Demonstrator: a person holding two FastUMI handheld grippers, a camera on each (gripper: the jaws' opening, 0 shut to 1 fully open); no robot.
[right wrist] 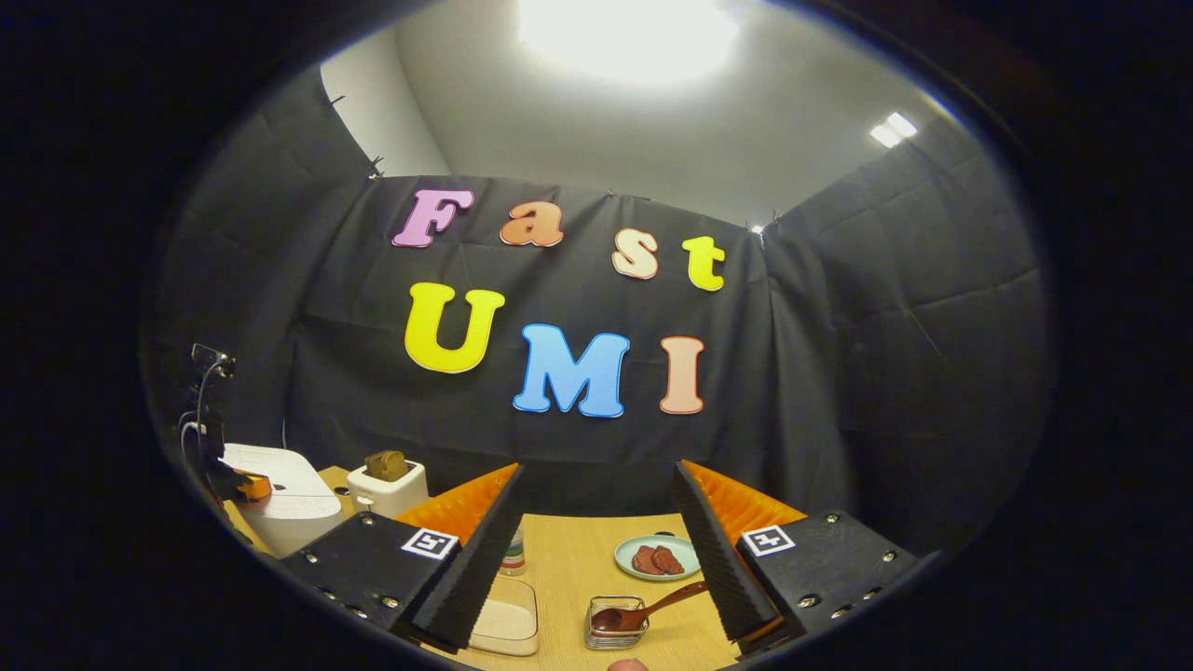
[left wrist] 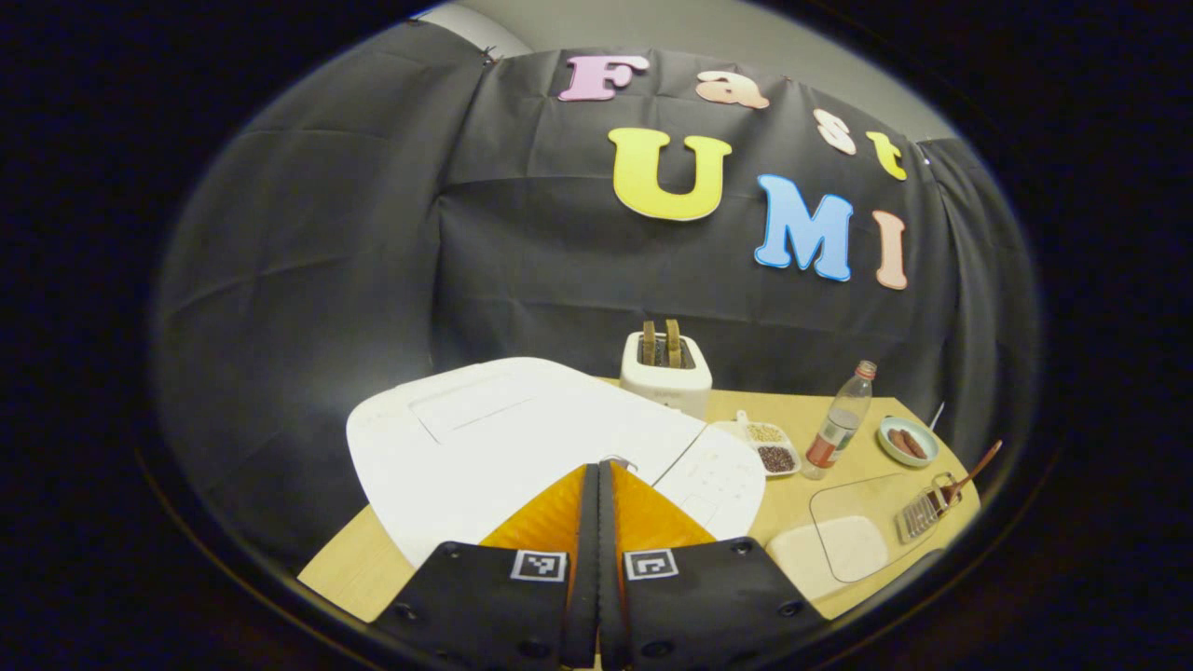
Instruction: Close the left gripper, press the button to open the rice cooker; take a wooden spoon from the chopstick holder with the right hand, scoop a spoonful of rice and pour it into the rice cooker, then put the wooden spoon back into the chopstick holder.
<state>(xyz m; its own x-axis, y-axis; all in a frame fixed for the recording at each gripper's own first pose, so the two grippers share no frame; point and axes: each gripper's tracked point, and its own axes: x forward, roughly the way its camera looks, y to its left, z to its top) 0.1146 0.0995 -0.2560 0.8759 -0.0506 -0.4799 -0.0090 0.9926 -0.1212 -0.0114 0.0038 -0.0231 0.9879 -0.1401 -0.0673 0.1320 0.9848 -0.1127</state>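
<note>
White rice cooker (left wrist: 522, 438), lid down, sits just beyond the left gripper (left wrist: 597, 471), fingers pressed together. Right gripper (right wrist: 596, 499) fingers spread wide above the brown wooden spoon (right wrist: 643, 610) in its wire holder (right wrist: 615, 624).

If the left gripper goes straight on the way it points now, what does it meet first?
Probably the white rice cooker: the shut left gripper points at its lid, just ahead, though depth is unclear.
</note>
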